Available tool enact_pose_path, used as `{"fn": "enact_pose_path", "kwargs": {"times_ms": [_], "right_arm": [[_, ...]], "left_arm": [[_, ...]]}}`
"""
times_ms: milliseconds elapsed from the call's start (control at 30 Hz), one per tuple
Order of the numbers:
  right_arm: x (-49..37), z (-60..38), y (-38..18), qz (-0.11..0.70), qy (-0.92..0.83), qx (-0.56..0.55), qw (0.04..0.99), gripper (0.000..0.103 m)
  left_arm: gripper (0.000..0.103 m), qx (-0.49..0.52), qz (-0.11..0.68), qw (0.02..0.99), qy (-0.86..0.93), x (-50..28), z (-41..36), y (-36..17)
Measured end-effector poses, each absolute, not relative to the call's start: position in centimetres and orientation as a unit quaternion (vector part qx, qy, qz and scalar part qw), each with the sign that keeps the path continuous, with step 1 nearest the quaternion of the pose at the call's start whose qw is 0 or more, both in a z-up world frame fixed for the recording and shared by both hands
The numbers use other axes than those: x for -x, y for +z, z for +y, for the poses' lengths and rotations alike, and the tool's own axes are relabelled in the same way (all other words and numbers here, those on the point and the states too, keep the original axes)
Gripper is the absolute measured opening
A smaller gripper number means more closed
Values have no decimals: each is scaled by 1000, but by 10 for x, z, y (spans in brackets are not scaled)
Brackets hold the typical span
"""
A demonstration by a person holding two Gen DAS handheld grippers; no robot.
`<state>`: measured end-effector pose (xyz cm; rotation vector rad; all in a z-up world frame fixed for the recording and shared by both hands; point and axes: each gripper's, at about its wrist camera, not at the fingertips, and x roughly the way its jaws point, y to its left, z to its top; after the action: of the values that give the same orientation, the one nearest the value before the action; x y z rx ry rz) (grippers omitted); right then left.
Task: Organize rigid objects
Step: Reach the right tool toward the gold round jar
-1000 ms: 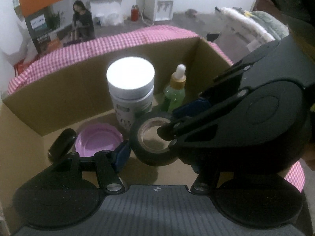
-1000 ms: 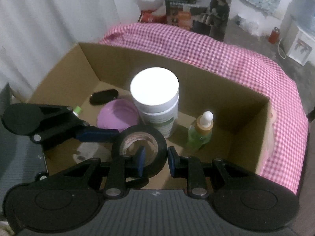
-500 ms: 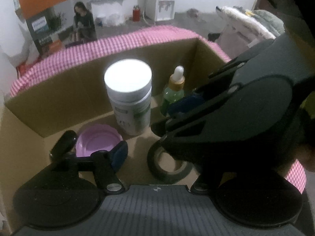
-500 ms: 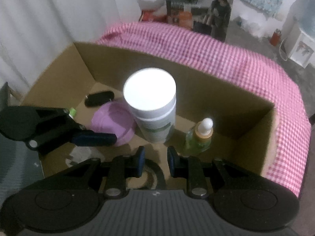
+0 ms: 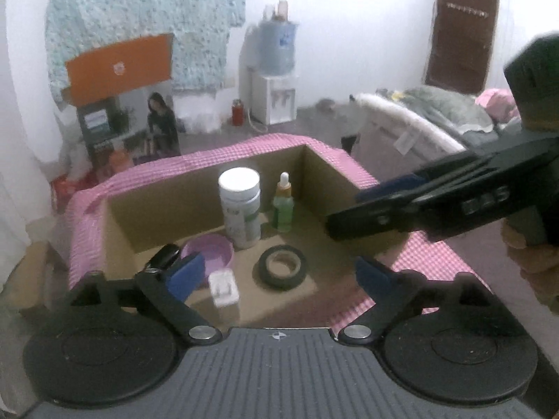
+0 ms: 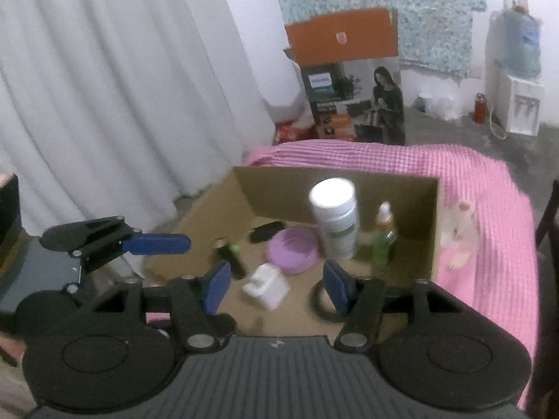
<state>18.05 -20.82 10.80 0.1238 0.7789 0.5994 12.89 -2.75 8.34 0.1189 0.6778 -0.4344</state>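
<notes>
Tape roll lies flat on cardboard box floor, near front edge. Left gripper fingers wide, empty, just been opening. Right gripper fingers half open, just been opening, probably empty; view blurred. Risk: careless re-entry topples white bottle beside dropper bottle.

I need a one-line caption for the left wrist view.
Open left gripper above cardboard box holding black tape roll.
</notes>
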Motion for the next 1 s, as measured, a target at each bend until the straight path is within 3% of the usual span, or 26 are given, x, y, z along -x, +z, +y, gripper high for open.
{"fn": "enact_pose_path", "kwargs": {"times_ms": [300,633,1000], "right_arm": [[-121,-200,80,388,309,-130,858,65],[-122,-155,24,450,289,-134,834,65],[-146,-134,-9,498,263,-146,813,65]], "left_arm": [[98,-30,353,924,-145,-86,5,43],[98,-41,401,909,-104,-89,6,-13],[95,-58,409,902,-129,-104,-2,-34]]}}
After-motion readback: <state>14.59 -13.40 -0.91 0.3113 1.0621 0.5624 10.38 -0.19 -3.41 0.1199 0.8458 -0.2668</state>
